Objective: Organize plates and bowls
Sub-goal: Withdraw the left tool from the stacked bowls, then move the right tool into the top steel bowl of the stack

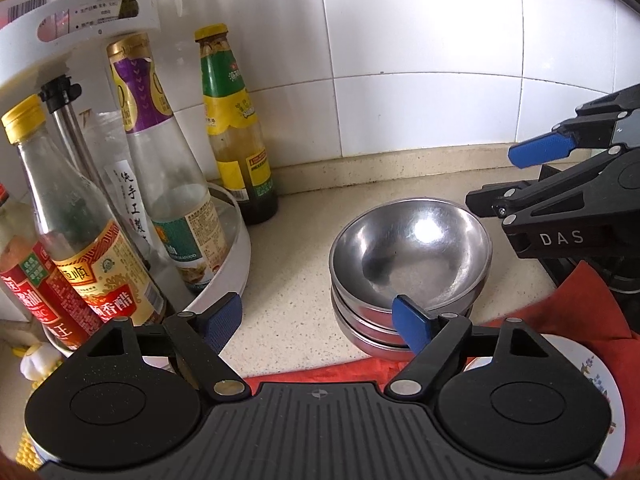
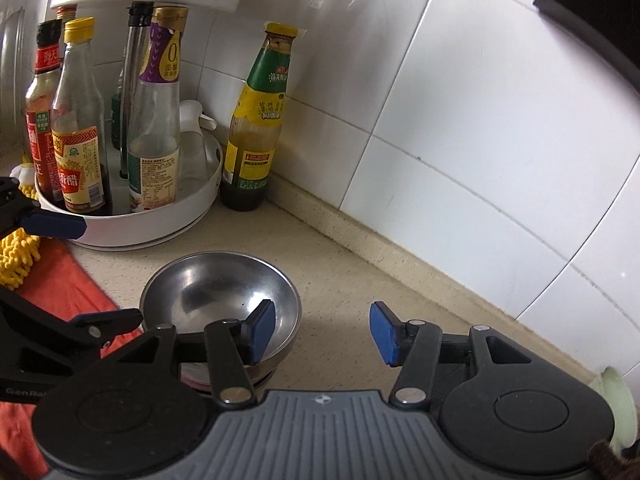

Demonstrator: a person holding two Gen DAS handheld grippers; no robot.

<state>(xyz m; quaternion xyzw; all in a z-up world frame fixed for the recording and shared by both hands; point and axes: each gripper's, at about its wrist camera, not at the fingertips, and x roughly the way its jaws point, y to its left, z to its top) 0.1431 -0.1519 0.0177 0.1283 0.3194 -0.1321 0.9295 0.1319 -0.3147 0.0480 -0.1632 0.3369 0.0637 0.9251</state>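
Observation:
A stack of steel bowls [image 1: 408,260] sits on the beige counter; it also shows in the right wrist view [image 2: 220,292]. My left gripper [image 1: 318,326] is open and empty, its right pad [image 1: 410,328] just in front of the stack's near rim. My right gripper [image 2: 324,332] is open and empty, its left pad [image 2: 262,330] over the top bowl's near right rim. The right gripper also shows in the left wrist view [image 1: 520,176], to the right of the bowls. A white patterned plate [image 1: 600,384] lies on a red cloth [image 1: 580,304] at the lower right.
A white two-tier turntable rack [image 2: 132,216] with several sauce bottles stands at the left. A green-labelled bottle [image 2: 256,120] stands beside it against the tiled wall. A yellow duster [image 2: 16,256] lies on the red cloth [image 2: 68,276]. A pale green object [image 2: 616,400] is at the far right.

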